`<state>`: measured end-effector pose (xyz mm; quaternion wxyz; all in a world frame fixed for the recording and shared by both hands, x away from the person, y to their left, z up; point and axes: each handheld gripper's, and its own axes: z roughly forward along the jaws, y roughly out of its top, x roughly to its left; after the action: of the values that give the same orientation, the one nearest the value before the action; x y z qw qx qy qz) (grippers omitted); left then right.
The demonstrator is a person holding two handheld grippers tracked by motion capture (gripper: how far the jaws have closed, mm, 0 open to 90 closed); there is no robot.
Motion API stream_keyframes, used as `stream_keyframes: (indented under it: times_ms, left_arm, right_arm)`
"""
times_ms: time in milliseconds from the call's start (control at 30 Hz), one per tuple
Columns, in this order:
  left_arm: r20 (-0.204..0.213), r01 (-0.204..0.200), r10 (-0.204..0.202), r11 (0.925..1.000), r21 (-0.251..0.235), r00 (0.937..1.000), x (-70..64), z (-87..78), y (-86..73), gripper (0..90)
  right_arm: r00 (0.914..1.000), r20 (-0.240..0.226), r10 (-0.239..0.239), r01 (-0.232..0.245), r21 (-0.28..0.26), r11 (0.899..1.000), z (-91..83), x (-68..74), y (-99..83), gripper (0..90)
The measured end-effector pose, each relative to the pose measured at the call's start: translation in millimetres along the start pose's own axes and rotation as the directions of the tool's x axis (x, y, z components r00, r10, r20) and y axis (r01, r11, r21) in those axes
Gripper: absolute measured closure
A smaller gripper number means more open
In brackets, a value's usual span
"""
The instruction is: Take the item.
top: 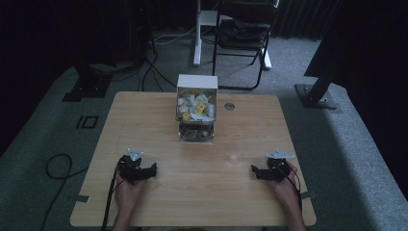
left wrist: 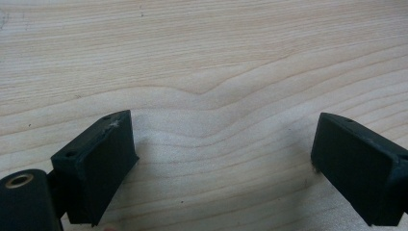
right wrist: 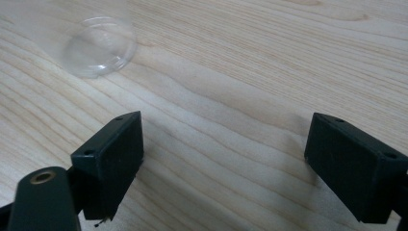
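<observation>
I am reading no text, brand, number or sign anywhere on my screens. The small white and yellow packets [top: 195,107] filling the white open-fronted box [top: 197,82] at the far side of the light wooden table [top: 144,120] are showing print too small and blurred for me to make out, and the wood in both gripper views is carrying no lettering.

1. The wooden table [top: 159,202] lies bare between the left gripper [top: 153,169] and the right gripper [top: 254,171]; a gripper could pass freely there.
2. A clear cup [right wrist: 100,45] stands just left and far of the right gripper.
3. A white box [top: 197,98] of packets blocks the far centre.
4. Both jaw gaps stand wide over bare wood.
</observation>
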<state>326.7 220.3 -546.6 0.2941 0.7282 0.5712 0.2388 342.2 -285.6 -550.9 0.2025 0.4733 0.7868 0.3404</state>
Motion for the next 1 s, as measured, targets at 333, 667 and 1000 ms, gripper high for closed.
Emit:
stream_keyframes:
  times_ms: [333, 667, 1000]
  left_arm:
    - [-0.005, 0.008, -0.008, 1.0, -0.003, 1.0, -0.2, 0.4, 0.4, 9.4]
    - [0.018, -0.017, 0.017, 0.9997, 0.016, 0.9997, 4.3, 1.9, 5.7, 13.5]
    - [0.034, -0.003, 0.001, 0.9992, 0.04, 0.9994, 4.5, -5.6, 9.2, 32.4]
  right_arm:
    - [1.0, 0.001, 0.0, 0.0, 0.0, 1.0, 0.0, 0.1, 0.0, 13.4]
    - [1.0, 0.001, 0.001, -0.001, 0.0, 1.0, 0.0, 0.1, 0.0, 13.4]
    - [1.0, 0.001, 0.001, -0.001, 0.0, 1.0, 0.0, 0.2, 0.0, 13.4]
